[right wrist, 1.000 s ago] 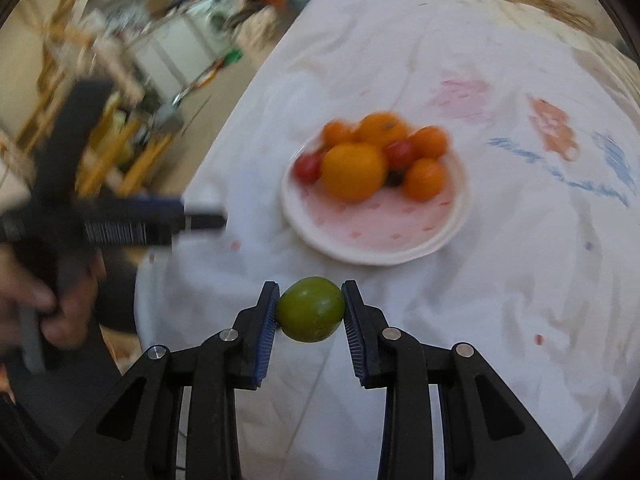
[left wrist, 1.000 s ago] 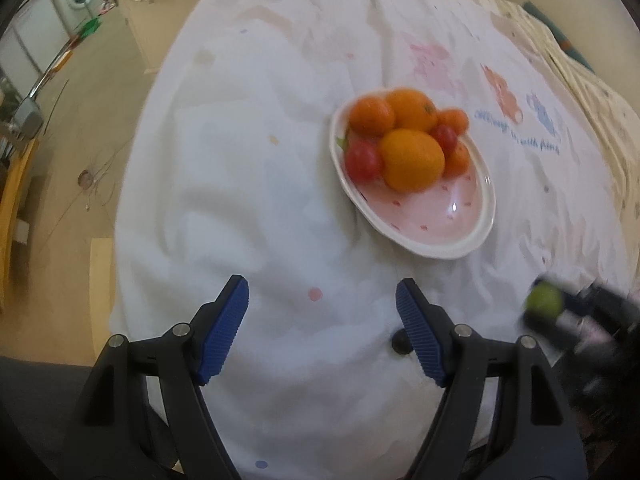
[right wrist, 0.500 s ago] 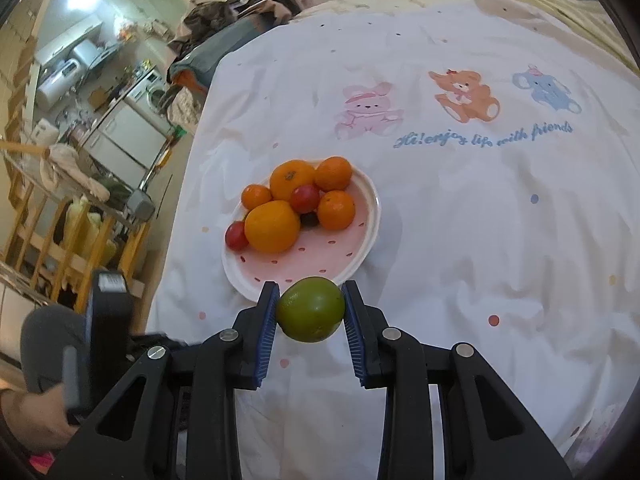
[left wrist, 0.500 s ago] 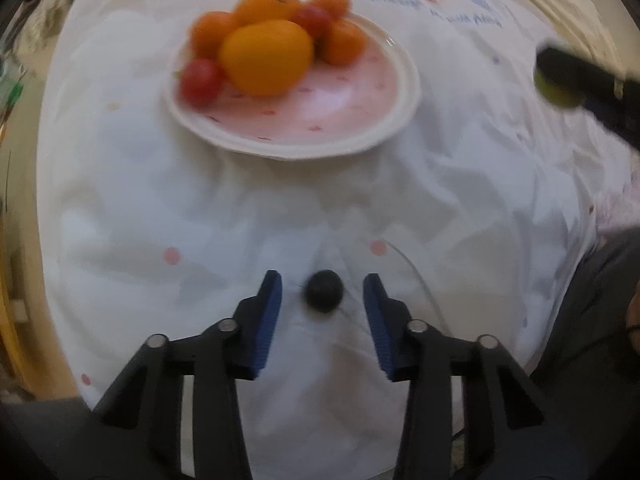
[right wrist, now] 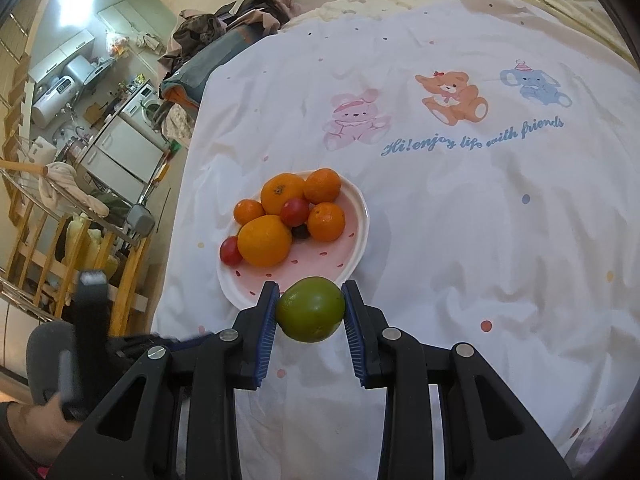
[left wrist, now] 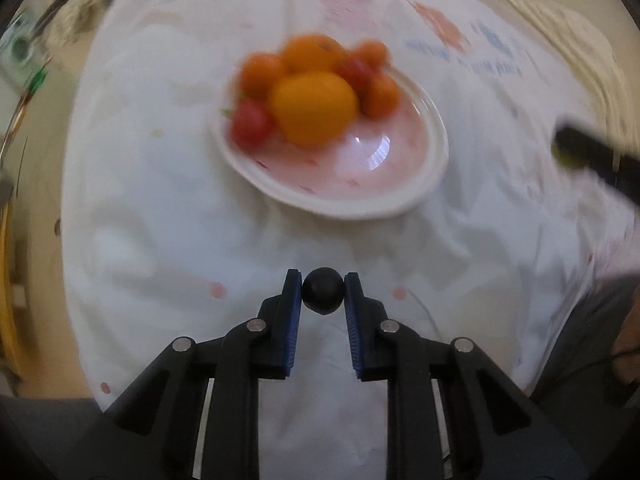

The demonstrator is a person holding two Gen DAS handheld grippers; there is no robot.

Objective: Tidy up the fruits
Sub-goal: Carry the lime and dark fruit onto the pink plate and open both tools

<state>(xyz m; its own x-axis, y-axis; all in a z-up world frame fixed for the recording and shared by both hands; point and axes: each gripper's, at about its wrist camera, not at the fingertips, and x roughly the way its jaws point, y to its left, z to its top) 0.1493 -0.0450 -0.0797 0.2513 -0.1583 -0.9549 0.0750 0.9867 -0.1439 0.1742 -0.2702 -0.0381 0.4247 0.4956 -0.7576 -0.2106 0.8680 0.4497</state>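
Observation:
A pink-and-white plate on the white cloth holds several oranges, two red tomatoes and a small dark fruit. My left gripper is shut on a small dark round fruit, near the cloth's front edge, short of the plate. My right gripper is shut on a green fruit, held above the plate's near rim. The right gripper also shows blurred in the left wrist view.
The white cloth with cartoon animals covers a bed or table; its left edge drops to the floor. A wooden rack and kitchen appliances stand to the left. A pile of clothes lies at the far end.
My left gripper closed on the small dark fruit and lifted it off the cloth. My right gripper kept its hold on the green fruit and moved up to the plate's near rim.

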